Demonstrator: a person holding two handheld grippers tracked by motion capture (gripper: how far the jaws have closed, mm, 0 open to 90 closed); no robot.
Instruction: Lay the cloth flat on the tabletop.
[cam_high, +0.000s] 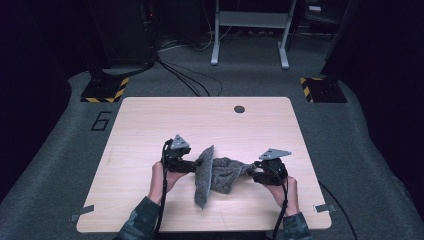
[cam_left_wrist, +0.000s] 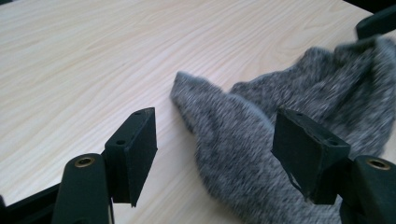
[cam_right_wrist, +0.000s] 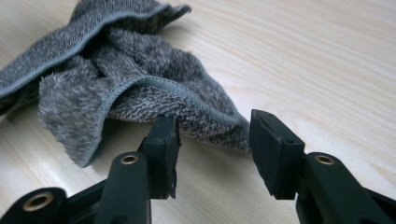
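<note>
A crumpled grey terry cloth (cam_high: 216, 175) lies on the light wooden table (cam_high: 200, 120) near its front edge, one fold standing up along its left side. My left gripper (cam_high: 196, 165) is at that left side. In the left gripper view it (cam_left_wrist: 215, 144) is open, and the cloth (cam_left_wrist: 233, 140) spreads on the table between and beyond the jaws without being pinched. My right gripper (cam_high: 252, 172) is at the cloth's right end. It (cam_right_wrist: 215, 144) is open too, and a hemmed corner of the cloth (cam_right_wrist: 140, 60) reaches in between the jaws without the pads pressing on it.
A dark round hole (cam_high: 239, 109) sits near the table's far edge. Beyond the table are grey carpet, black cables (cam_high: 185, 75), a grey metal frame (cam_high: 250, 30) and two yellow-and-black striped bases (cam_high: 105, 90) (cam_high: 322, 89). Tape strips (cam_high: 81, 212) mark the front corners.
</note>
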